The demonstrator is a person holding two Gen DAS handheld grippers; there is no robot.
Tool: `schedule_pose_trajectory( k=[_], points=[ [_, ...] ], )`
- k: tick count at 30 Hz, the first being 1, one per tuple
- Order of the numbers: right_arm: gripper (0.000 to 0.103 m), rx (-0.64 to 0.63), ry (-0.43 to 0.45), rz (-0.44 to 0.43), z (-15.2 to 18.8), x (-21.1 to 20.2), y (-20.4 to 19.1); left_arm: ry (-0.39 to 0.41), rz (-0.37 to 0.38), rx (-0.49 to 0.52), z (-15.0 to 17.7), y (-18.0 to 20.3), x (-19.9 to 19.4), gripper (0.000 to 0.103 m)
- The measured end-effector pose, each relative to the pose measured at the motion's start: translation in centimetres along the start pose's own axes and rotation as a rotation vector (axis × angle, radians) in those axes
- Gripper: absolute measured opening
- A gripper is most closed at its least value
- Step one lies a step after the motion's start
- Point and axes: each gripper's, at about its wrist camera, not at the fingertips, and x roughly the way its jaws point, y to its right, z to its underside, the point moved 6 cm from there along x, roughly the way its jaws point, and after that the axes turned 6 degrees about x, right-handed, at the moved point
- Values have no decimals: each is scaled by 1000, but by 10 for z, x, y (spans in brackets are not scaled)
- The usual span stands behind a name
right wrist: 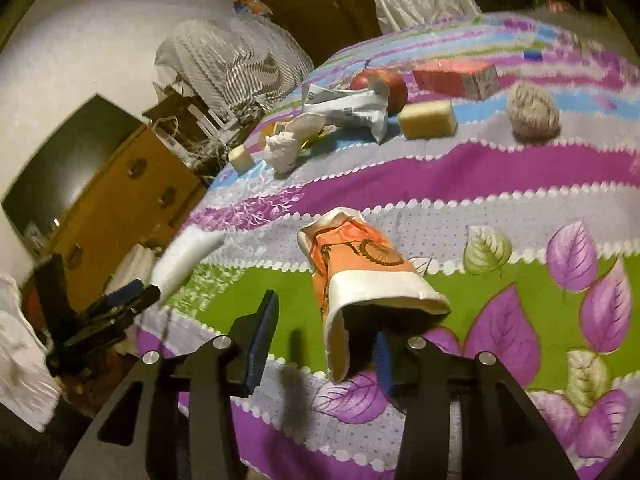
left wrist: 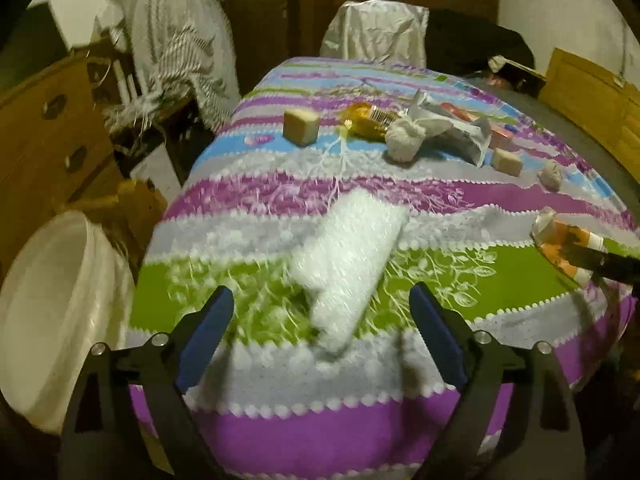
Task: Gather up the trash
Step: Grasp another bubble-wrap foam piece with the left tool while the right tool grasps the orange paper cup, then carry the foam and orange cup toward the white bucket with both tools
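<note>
Left gripper (left wrist: 322,336) stands released, a blurred white plastic roll (left wrist: 348,264) between its wide jaws; right gripper (right wrist: 320,344) is open around an orange paper cup (right wrist: 360,276).

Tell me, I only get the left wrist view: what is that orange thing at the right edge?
Observer: A paper cup, orange with a bicycle printed on it, its mouth tipped toward the right camera.
Operator: Is the other tool gripping it?
Observer: No. The right tool is open: one finger sits at the cup's mouth, and the other pad stands clear of it.
Operator: And the reddish bit behind the crumpled wrapper?
Observer: A red apple, right against the wrapper.
</note>
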Motion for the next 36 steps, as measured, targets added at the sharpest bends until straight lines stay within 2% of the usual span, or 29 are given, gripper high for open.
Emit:
schedule_pose_trajectory(
  k=[4,5,9,11,13,14,15,16,17,23,26,28,36],
  points=[
    [45,59,4,-49,-3,2,4,27,64,116,-18,4,18,91],
    [45,67,4,-54,-4,3,4,15,89,138,-21,4,27,91],
    [45,63,-1,-54,-5,3,2,-58,112,194,-18,4,58,89],
    [45,62,-4,-61,-3,2,0,-67,130,208,-13,6,62,81],
    [42,49,0,-57,-3,2,-2,-42,145,213,-11,10,56,65],
    [35,41,5,-51,-3,3,-2,-35,150,217,-10,13,54,54],
    [29,40,5,-49,-2,4,-2,-28,143,214,-9,14,52,47],
    [14,46,-3,-51,-2,6,-1,-27,123,197,-8,15,51,46],
    [12,50,-6,-54,-1,7,0,-27,109,182,-8,16,51,45],
    [9,38,10,-48,2,2,-4,-52,-12,95,-5,20,39,45],
    [9,26,19,-32,5,-3,-8,-95,-86,-3,-4,15,30,44],
    [9,6,24,-4,8,-4,-13,-116,-102,-69,-3,14,21,44],
    [9,-118,13,76,29,-5,-42,-86,-181,-112,2,20,-11,45]
  ],
)
